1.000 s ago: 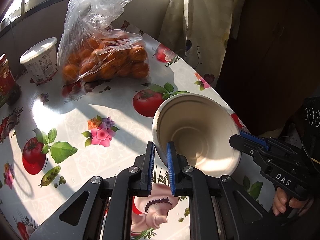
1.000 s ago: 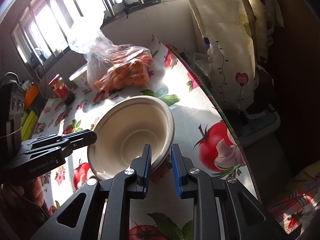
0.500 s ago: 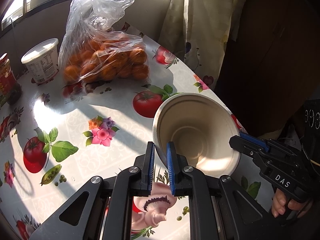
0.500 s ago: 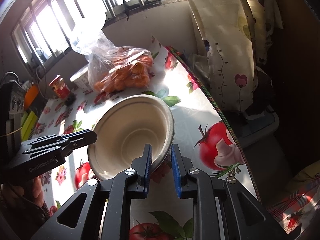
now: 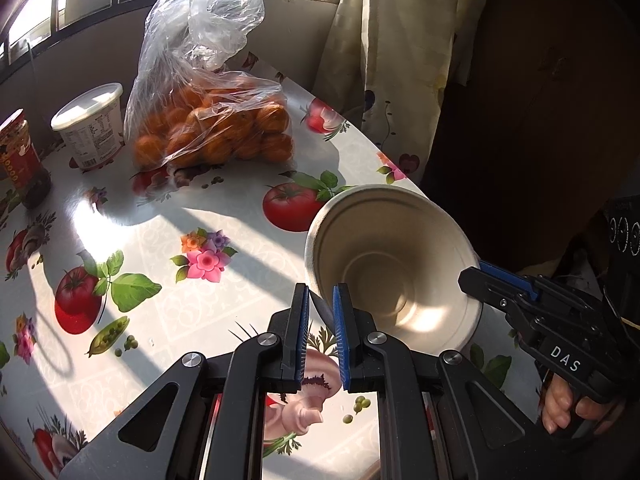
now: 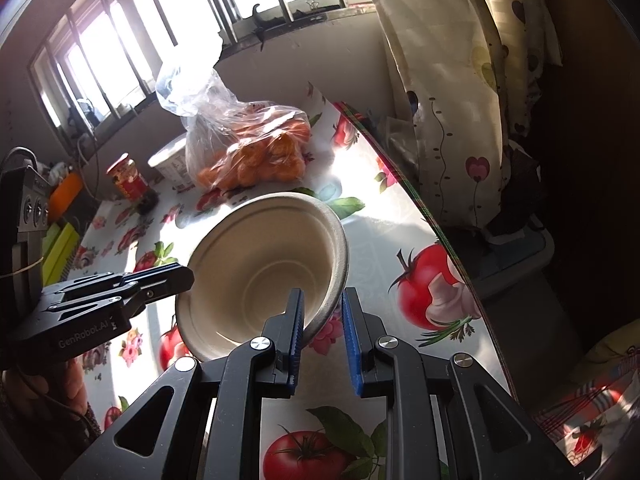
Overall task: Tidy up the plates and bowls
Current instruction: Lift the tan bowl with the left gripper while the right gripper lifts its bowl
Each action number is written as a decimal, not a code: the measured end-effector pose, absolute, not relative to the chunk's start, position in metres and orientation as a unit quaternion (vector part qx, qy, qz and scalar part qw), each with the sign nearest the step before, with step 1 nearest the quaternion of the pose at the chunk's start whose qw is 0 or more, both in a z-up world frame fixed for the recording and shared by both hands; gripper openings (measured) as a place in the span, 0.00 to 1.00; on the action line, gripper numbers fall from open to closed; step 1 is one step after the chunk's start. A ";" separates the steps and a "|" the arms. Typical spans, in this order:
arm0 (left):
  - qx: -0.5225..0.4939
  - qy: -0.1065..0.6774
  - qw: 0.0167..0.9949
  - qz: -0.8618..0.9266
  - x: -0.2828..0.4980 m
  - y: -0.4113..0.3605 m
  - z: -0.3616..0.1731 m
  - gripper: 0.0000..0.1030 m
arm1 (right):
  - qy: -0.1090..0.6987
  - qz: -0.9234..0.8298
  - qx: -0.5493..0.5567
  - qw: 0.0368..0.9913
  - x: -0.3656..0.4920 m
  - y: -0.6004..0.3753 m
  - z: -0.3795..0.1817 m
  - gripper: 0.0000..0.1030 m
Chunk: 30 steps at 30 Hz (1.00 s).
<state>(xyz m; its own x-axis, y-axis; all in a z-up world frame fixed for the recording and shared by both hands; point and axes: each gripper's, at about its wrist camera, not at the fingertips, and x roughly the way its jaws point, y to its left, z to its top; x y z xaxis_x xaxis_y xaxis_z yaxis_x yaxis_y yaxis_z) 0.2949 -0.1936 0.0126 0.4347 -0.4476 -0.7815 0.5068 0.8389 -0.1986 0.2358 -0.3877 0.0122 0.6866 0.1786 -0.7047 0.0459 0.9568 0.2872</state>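
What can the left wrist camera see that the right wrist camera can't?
Only the left wrist view shows the pink flower print and pea pod print on the tablecloth. Only the right wrist view shows the yellow-green thing at the left and the grey bin beside the table. Both show the bowl, held at its rim by both grippers, the bag of oranges, the white tub and the red jar.

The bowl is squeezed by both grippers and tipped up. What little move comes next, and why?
Probably lower the bowl flat onto the table. The left gripper and the right gripper each pinch opposite sides of its rim, and it hangs tilted near the table's edge. No other plates or bowls show to stack it on, so setting it down level seems safest.
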 end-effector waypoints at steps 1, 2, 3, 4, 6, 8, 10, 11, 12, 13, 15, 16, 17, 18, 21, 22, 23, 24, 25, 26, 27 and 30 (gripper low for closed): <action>0.033 0.449 0.847 -0.282 0.293 -0.193 0.014 0.12 | 0.392 0.036 0.141 0.908 0.234 -0.387 0.014 0.18; 0.034 0.448 0.848 -0.282 0.291 -0.193 0.016 0.13 | 0.391 0.036 0.141 0.909 0.233 -0.387 0.015 0.18; 0.035 0.446 0.849 -0.282 0.288 -0.192 0.017 0.13 | 0.389 0.035 0.140 0.910 0.230 -0.386 0.017 0.18; 0.035 0.444 0.849 -0.282 0.286 -0.192 0.019 0.13 | 0.388 0.035 0.139 0.910 0.228 -0.385 0.018 0.18; 0.034 0.442 0.850 -0.283 0.284 -0.190 0.022 0.13 | 0.386 0.035 0.139 0.911 0.225 -0.384 0.020 0.18; 0.032 0.441 0.851 -0.284 0.281 -0.189 0.024 0.13 | 0.385 0.035 0.139 0.912 0.222 -0.383 0.021 0.18; 0.031 0.440 0.851 -0.284 0.278 -0.187 0.025 0.13 | 0.383 0.035 0.137 0.913 0.218 -0.381 0.023 0.18; 0.030 0.439 0.851 -0.285 0.276 -0.186 0.025 0.13 | 0.381 0.034 0.136 0.914 0.215 -0.380 0.024 0.18; 0.030 0.438 0.852 -0.285 0.275 -0.186 0.026 0.13 | 0.378 0.035 0.136 0.915 0.213 -0.379 0.026 0.18; 0.030 0.439 0.852 -0.285 0.273 -0.185 0.026 0.13 | 0.376 0.036 0.136 0.916 0.211 -0.378 0.027 0.18; 0.029 0.438 0.852 -0.285 0.270 -0.183 0.027 0.13 | 0.375 0.036 0.135 0.916 0.207 -0.376 0.028 0.18; 0.029 0.438 0.852 -0.284 0.269 -0.183 0.027 0.13 | 0.374 0.037 0.135 0.917 0.206 -0.375 0.029 0.18; 0.028 0.438 0.852 -0.284 0.268 -0.182 0.028 0.13 | 0.375 0.036 0.134 0.917 0.204 -0.375 0.029 0.18; 0.027 0.437 0.853 -0.284 0.267 -0.182 0.028 0.13 | 0.374 0.036 0.133 0.917 0.202 -0.373 0.030 0.18; 0.025 0.435 0.854 -0.284 0.263 -0.179 0.030 0.13 | 0.372 0.037 0.133 0.918 0.197 -0.370 0.032 0.18; 0.024 0.434 0.855 -0.284 0.262 -0.178 0.031 0.13 | 0.370 0.037 0.134 0.919 0.195 -0.369 0.033 0.18; 0.024 0.434 0.855 -0.284 0.260 -0.177 0.031 0.13 | 0.368 0.038 0.134 0.919 0.193 -0.368 0.034 0.18; 0.024 0.433 0.855 -0.285 0.258 -0.176 0.032 0.13 | 0.367 0.038 0.134 0.920 0.190 -0.367 0.035 0.18; 0.024 0.432 0.855 -0.285 0.256 -0.175 0.033 0.13 | 0.366 0.038 0.132 0.920 0.188 -0.366 0.036 0.18; 0.023 0.432 0.856 -0.285 0.254 -0.173 0.034 0.13 | 0.364 0.039 0.132 0.921 0.186 -0.365 0.037 0.18; 0.022 0.431 0.856 -0.285 0.252 -0.173 0.034 0.13 | 0.363 0.039 0.131 0.922 0.183 -0.364 0.038 0.18; 0.020 0.428 0.857 -0.285 0.246 -0.169 0.037 0.13 | 0.361 0.041 0.131 0.923 0.176 -0.360 0.040 0.18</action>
